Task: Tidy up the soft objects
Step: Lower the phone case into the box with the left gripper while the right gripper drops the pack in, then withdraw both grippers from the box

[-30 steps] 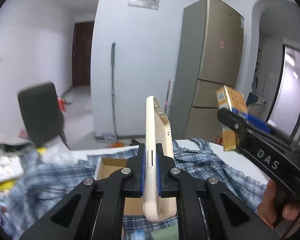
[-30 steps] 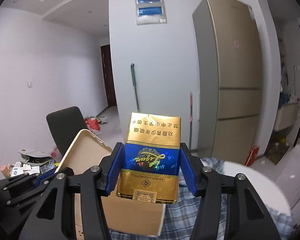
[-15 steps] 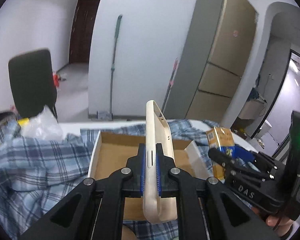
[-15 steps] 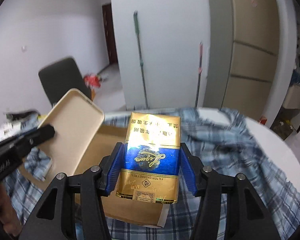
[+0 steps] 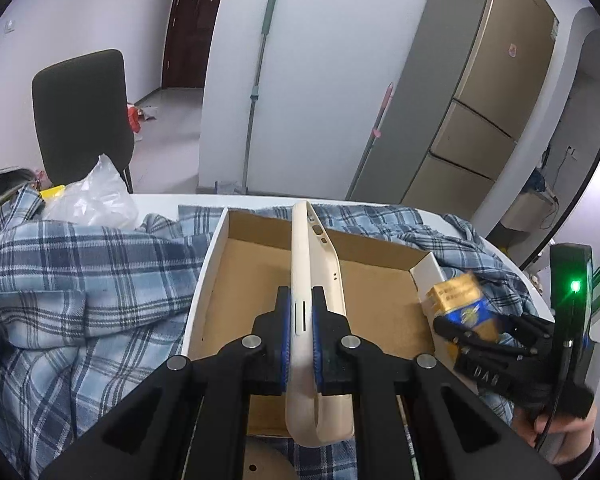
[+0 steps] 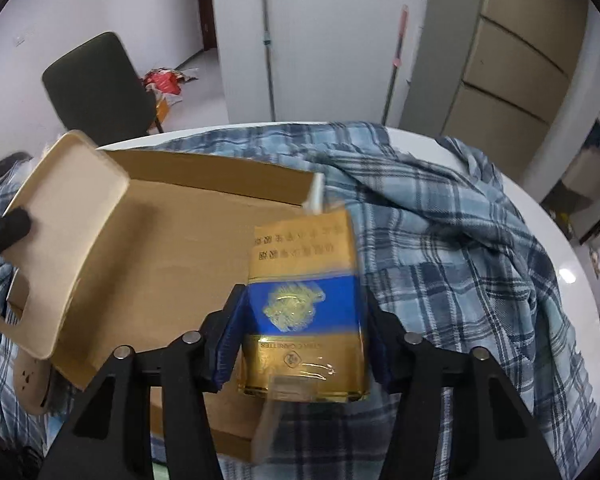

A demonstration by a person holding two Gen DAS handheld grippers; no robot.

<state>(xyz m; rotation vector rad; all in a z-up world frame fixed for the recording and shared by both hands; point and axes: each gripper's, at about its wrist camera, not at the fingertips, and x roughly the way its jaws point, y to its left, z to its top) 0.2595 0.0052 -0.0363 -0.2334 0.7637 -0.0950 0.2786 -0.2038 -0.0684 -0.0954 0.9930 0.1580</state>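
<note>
The right gripper has just been closing its jaws on a gold and blue pack at the cardboard box's right edge. "FILTER CIGARETTES" is blurry. The left gripper pinches a cream phone case over the box. "DAS" shows on the other tool.

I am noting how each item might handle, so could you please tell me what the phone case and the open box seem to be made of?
Phone case: probably soft silicone or rubbery plastic, going by its matte cream surface, rounded edges and moulded button cut-outs. Open box: corrugated cardboard, judging by its dull brown inside, white outer wall and folded corner flap.
</note>
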